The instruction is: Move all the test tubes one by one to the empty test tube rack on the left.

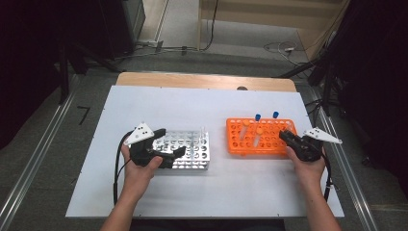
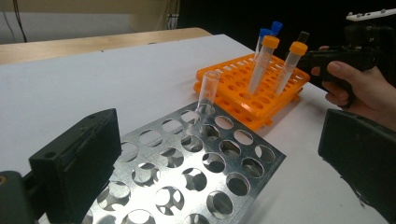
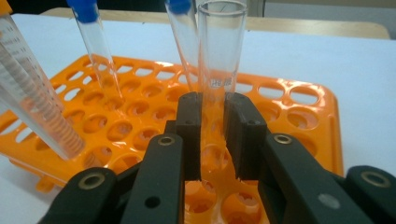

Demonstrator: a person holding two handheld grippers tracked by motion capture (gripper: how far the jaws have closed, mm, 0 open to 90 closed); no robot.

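A clear uncapped tube [image 3: 222, 46] stands upright in a near hole of the orange rack [image 3: 327, 107], and my right gripper [image 3: 214, 121] is shut on its lower part. From above, the right gripper [image 1: 285, 135] sits at the right end of the orange rack [image 1: 230, 139]. Two blue-capped tubes [image 2: 270, 32] and two orange-capped tubes [image 2: 262, 63] lean in that rack. My left gripper [image 2: 219, 158] is open, one jaw on each side of the metal rack [image 2: 254, 142]. One clear uncapped tube [image 2: 208, 93] stands in the metal rack's far corner.
Both racks rest on a white board [image 1: 144, 192] over a wooden table [image 1: 202, 79]. The metal rack [image 1: 192, 161] lies left of centre, with the left gripper [image 1: 172, 141] at its left end. Cables trail from both grippers, and dark stands flank the table.
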